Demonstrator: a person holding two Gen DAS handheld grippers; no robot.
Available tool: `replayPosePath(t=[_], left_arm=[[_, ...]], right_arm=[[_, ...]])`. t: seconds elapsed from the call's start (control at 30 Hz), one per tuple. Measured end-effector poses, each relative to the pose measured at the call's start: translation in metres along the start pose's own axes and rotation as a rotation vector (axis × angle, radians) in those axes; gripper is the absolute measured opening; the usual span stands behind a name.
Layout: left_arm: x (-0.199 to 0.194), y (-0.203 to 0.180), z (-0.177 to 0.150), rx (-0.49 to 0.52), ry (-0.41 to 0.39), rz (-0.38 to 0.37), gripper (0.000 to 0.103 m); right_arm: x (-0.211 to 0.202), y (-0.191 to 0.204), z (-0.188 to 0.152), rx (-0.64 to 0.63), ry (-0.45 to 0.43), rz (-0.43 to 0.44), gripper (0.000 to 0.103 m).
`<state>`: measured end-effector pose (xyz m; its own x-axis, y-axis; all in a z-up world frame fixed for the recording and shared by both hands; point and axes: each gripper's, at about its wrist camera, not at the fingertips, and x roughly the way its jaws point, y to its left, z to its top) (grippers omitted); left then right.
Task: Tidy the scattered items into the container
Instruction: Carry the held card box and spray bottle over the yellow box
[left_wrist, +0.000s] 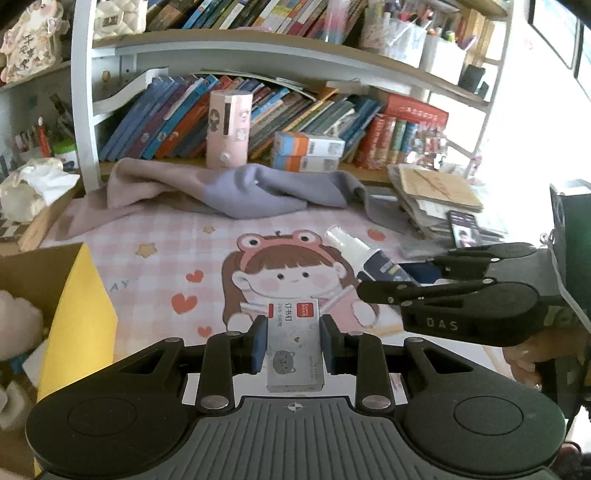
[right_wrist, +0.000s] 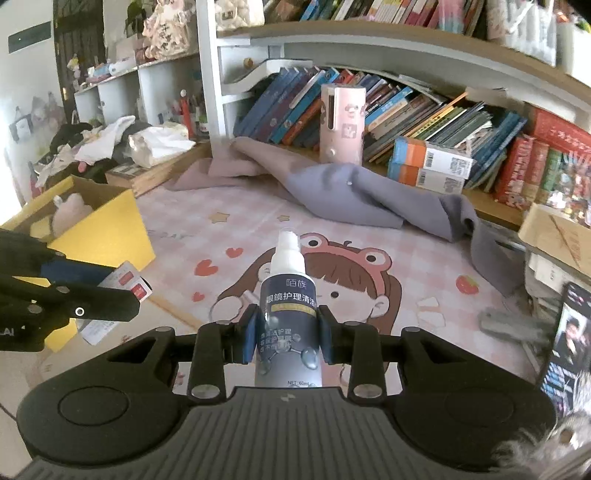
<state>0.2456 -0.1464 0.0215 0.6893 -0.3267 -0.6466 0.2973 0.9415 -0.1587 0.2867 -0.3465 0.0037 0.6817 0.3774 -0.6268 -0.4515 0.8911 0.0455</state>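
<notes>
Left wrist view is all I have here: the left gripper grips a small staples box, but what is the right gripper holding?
Observer: The right gripper is shut on a spray bottle with a dark label and a white nozzle.
Operator: Does the yellow box hold anything yet?
Observer: Yes, a pale plush toy lies inside the yellow box.
Operator: Which side of the right gripper is that box?
Observer: To its left, beyond the left gripper with its staples box.
</notes>
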Motion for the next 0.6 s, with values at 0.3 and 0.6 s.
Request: replayPosePath(t=[0.3,0.6], left_arm=[[-0.036,0.009,-0.021,-0.009,-0.012,-0.072,0.028],[-0.076,0.025,-0.052,-0.02,-0.013,-0.116,0.028]], right_arm=[[-0.048,0.04,-0.017,0.042,-0.008,-0.049,0.03],[-0.077,0.083,-0.04,0.134,0.03,-0.078,0.03]])
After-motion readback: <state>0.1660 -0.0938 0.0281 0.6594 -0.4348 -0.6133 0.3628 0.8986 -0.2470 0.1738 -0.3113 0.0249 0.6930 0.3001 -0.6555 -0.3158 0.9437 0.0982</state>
